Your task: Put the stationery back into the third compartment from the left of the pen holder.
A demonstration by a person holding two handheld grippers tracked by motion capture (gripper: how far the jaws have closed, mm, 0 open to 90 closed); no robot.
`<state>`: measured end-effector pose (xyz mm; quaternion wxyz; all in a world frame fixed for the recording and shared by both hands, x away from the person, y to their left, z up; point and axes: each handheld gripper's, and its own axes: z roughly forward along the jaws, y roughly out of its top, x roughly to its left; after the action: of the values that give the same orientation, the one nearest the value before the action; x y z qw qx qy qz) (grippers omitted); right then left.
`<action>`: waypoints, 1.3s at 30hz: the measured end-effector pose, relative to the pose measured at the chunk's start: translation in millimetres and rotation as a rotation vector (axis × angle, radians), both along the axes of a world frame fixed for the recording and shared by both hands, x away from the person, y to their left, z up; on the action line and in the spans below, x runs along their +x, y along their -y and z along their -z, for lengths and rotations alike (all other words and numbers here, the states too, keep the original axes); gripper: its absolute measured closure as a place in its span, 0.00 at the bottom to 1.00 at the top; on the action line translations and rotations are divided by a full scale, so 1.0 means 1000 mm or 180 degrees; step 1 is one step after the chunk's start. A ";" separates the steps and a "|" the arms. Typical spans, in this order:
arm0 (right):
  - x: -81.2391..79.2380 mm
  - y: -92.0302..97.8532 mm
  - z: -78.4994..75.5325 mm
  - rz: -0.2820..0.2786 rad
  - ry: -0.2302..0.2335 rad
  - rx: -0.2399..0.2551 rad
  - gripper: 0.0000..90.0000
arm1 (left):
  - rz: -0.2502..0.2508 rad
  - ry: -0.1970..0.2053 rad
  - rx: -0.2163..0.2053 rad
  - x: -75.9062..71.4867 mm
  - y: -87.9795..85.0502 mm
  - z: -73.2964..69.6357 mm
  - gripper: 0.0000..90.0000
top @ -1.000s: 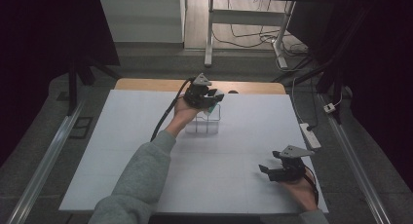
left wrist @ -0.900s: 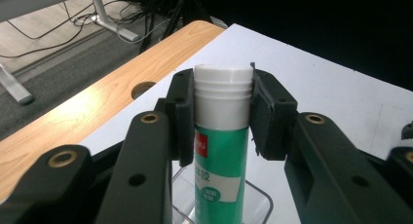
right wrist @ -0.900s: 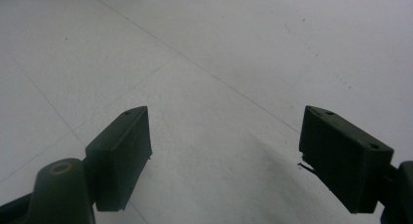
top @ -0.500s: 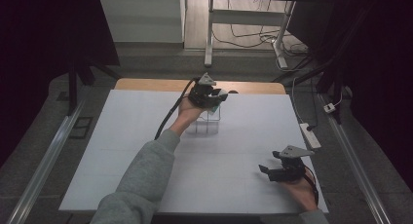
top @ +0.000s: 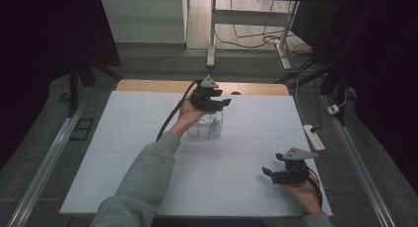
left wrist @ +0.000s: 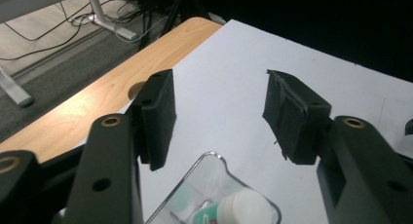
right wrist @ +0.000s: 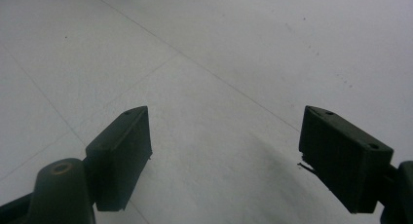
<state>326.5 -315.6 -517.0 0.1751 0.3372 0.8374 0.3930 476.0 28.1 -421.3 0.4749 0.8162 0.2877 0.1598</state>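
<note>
Claws both gape, we see: left claw [top: 223, 103] above a clear box [top: 209, 126] holding a white-capped bottle [left wrist: 242, 208]; right claw [top: 271, 173] low over the bench [top: 123, 138], well apart.

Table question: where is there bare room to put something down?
The white sheet is bare left of the sleeve, and between the clear box and the right gripper. It is crowded at the box, where the left gripper hovers.

clear box [top: 207, 128] mid-table [top: 123, 153], bottle [left wrist: 241, 208] inside
</note>
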 end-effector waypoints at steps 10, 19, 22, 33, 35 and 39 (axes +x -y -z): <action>0.000 0.000 0.000 -0.0002 -0.0008 0.0002 0.21 | 0.0064 -0.0061 0.0071 -0.007 -0.008 0.005 0.48; -0.001 0.002 -0.001 0.0012 0.0004 0.0064 0.21 | 0.0026 -0.0051 0.0108 -0.022 -0.026 0.010 0.48; -0.001 0.002 -0.001 0.0001 0.0012 0.0081 0.22 | 0.0014 -0.0065 0.0075 -0.029 -0.034 0.010 0.49; -0.002 0.001 -0.001 -0.0005 0.0003 0.0041 0.22 | -0.0016 -0.0020 0.0095 -0.061 -0.061 0.011 0.49; -0.002 0.000 0.000 -0.0007 0.0001 0.0053 0.22 | -0.0020 -0.0003 0.0094 -0.069 -0.069 0.012 0.49; -0.004 0.000 0.000 -0.0012 -0.0017 0.0003 0.21 | -0.0041 0.0005 0.0094 -0.081 -0.082 0.015 0.48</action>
<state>322.5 -315.9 -516.9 0.1720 0.3368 0.8383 0.3928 394.9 110.2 -436.7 0.4620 0.8212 0.2901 0.1677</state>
